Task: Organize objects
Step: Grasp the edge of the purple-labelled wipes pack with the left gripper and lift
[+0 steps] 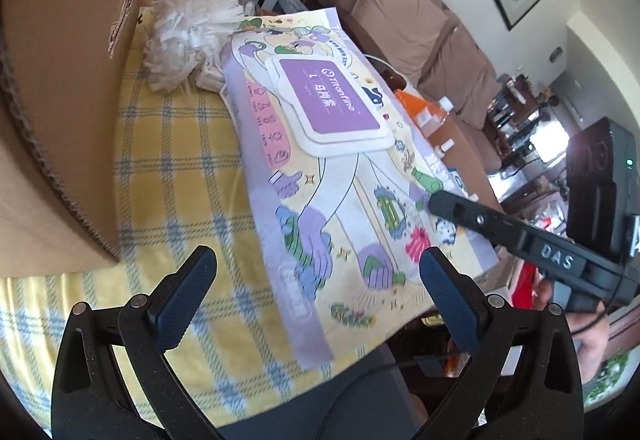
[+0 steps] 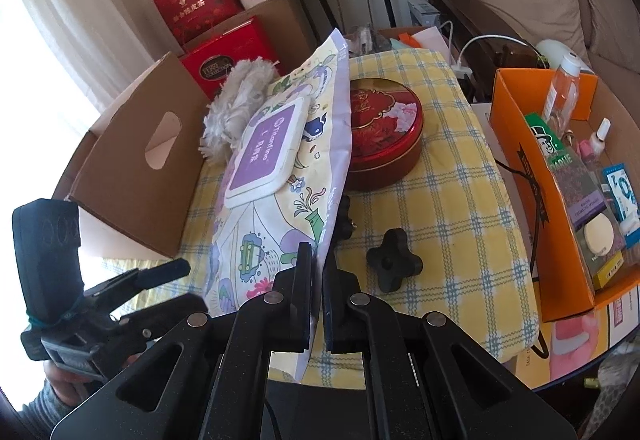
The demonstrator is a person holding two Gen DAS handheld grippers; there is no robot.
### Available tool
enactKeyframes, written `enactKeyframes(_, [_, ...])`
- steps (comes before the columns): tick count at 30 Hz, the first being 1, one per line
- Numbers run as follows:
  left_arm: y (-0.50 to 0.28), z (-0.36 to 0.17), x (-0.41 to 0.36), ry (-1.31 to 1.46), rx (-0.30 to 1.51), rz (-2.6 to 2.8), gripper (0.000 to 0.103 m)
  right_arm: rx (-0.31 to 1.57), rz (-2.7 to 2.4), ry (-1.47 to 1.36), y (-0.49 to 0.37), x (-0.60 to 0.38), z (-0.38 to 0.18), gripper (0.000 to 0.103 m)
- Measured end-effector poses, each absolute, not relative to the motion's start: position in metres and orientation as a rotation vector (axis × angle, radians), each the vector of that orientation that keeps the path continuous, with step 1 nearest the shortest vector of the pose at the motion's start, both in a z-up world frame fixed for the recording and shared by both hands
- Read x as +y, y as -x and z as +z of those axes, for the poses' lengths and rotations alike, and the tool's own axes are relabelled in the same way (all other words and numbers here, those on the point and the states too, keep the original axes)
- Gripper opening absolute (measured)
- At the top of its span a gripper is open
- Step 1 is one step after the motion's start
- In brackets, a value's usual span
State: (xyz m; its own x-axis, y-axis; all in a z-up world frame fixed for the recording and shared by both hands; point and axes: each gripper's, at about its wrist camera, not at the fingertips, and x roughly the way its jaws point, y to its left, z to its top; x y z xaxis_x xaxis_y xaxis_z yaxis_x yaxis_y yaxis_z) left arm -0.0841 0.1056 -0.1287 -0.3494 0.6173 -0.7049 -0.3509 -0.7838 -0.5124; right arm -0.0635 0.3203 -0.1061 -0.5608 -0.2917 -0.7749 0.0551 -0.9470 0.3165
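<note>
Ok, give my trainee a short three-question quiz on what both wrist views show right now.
1. True or false: the right gripper is shut on the wipes pack.
2. Which stands open with nothing between its jaws: A left gripper, B right gripper?
3. What lies on the checked cloth just right of the pack's near end?

Key: 1 true. 2 A. 3 a black star-shaped knob.

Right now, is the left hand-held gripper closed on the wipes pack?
No, the left hand-held gripper stands wide open short of the wipes pack, while the right hand-held gripper pinches the pack's edge.
</note>
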Motion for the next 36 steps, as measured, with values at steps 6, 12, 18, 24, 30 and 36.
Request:
enactKeyframes(6, [0.088, -0.145, 0.119, 1.295, -0.414, 2.117, 0.095, -0.386, -2.568, -1.375, 0.063, 0.322, -0.113, 0.003])
enactKeyframes(12, [0.092, -0.153, 0.120, 1.311, -0.428, 2.135, 0.062, -0.355, -2.552, -1.415, 0.063, 0.322, -0.121, 0.004])
enactKeyframes(18, [0.081, -0.147, 0.116, 1.295, -0.352, 2.198, 0.036, -0.337, -2.555, -1.411, 0.064, 0.320, -0.125, 0.006])
enactKeyframes(24, [0.055, -0.112, 0.117, 1.130, -0.238, 2.323, 0.022, -0.233, -2.633, -1.322, 0.056, 0.309, -0.109, 0.005])
enactKeyframes(30, [0.038, -0.072, 0.117, 0.965, -0.194, 2.398, 0.017, -0.226, -2.679, -1.223, 0.054, 0.307, -0.089, 0.005])
enactKeyframes(36, [0.037, -0.030, 0.122, 0.857, -0.184, 2.413, 0.014, -0.201, -2.740, -1.108, 0.049, 0.300, -0.065, 0.005])
